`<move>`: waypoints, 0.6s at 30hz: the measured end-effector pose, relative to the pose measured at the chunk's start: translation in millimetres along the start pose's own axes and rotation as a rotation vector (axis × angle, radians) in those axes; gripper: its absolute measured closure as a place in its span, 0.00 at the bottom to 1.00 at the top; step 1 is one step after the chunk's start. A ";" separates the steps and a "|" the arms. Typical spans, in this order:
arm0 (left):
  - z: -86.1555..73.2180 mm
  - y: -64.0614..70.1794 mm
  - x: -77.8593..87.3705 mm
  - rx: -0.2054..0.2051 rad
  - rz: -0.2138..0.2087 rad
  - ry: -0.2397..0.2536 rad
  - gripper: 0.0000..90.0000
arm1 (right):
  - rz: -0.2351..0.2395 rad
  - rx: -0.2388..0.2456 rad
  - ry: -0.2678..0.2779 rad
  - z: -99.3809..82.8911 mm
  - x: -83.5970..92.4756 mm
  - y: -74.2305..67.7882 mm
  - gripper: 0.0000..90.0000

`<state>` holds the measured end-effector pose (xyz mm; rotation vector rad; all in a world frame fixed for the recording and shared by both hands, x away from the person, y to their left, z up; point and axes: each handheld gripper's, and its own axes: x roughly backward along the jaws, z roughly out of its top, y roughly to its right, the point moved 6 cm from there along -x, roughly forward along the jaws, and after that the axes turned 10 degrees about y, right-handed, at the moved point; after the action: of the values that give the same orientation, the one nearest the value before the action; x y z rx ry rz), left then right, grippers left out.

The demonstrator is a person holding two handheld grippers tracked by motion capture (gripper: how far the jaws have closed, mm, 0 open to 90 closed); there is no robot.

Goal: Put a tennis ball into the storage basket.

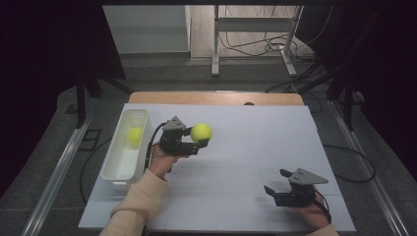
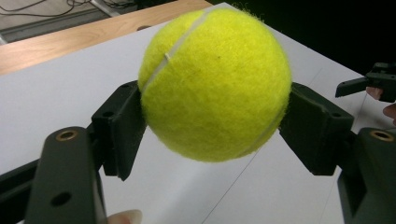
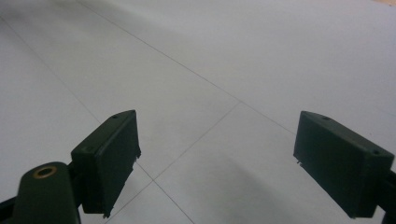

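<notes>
A yellow-green tennis ball (image 1: 201, 132) hangs above the white table sheet, clamped between the black jaws of my left gripper (image 1: 198, 141). Seen up close in the left gripper view, the ball (image 2: 215, 84) is pressed on both sides by the pads (image 2: 122, 126) of my left gripper (image 2: 215, 126). A second tennis ball (image 1: 135, 135) lies inside the white bin (image 1: 118, 169) at the table's left. My right gripper (image 1: 276, 183) rests low near the front right of the table, open. In the right gripper view my right gripper (image 3: 217, 165) has nothing between its fingers.
The white sheet (image 1: 246, 147) covers the table, with a wooden edge (image 1: 216, 98) at the far side. Beyond the table stand a metal frame's legs (image 1: 215, 44) and loose cables on the floor. Dark curtains flank both sides.
</notes>
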<state>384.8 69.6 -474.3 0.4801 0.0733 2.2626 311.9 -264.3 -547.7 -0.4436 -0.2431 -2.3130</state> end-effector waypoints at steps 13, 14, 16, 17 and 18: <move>1.3 -10.2 27.7 0.011 0.050 0.024 0.30 | 0.001 0.000 0.002 0.2 0.2 0.0 0.16; 1.5 -10.6 29.5 0.009 0.053 0.024 0.30 | 0.001 0.000 0.002 0.3 0.2 0.0 0.16; 2.0 -11.4 33.6 0.009 0.059 0.029 0.30 | 0.001 -0.001 0.002 0.4 0.2 -0.1 0.16; 2.4 -12.2 36.7 0.008 0.062 0.031 0.30 | 0.001 -0.001 0.001 0.4 0.2 -0.2 0.16; 2.9 -13.0 39.6 0.009 0.067 0.036 0.30 | 0.000 0.001 0.001 0.4 0.3 -0.2 0.16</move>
<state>371.2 107.1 -461.7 0.4528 0.0870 2.3381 311.7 -264.2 -547.2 -0.4426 -0.2439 -2.3131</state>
